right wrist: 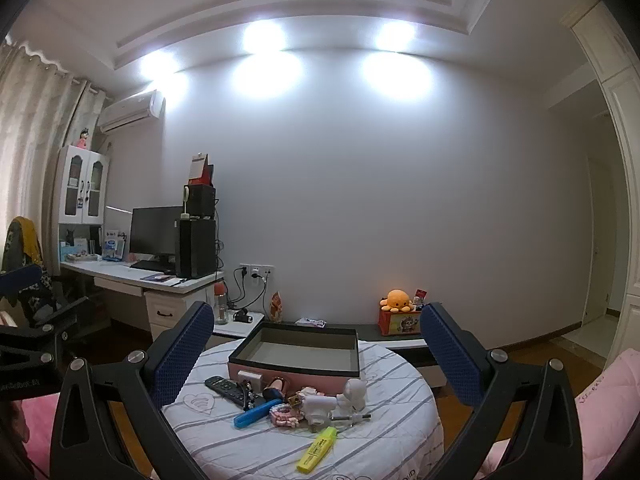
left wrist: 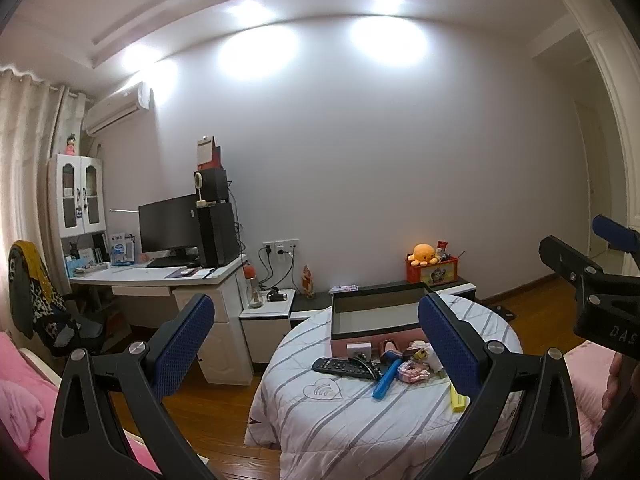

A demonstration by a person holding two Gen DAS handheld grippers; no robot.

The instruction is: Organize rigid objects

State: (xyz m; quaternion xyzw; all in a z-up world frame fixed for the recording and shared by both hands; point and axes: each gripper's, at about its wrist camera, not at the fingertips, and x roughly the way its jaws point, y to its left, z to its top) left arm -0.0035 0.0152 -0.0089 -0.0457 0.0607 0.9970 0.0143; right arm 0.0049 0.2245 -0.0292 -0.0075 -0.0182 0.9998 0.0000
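Two claws held above a round tabletop [right wrist: 224,444] under a striped white cloth, both spread wide and gripping nothing. Left claw [left wrist: 316,340] and right claw [right wrist: 316,352] well short of the clutter, hovering over the near side.

Nearest the near edge, a yellow highlighter [right wrist: 317,449]. Behind it, toward the middle, a tight pile: blue tool [right wrist: 257,413], black remote [right wrist: 229,391], pink trinket [right wrist: 284,416], white robot figure [right wrist: 354,395], white camera-like toy [right wrist: 318,404], plus smaller pieces too jumbled to name.

At the far edge, touching the pile, an open box [right wrist: 298,374] with pink sides and dark rim. Inside looks bare; nothing seen in it.

Beyond the tabletop, a low bench with a red tin [right wrist: 400,326] and orange octopus plush [right wrist: 396,300].

Judged barely begun: nothing boxed, every loose piece left to lift and place inside.
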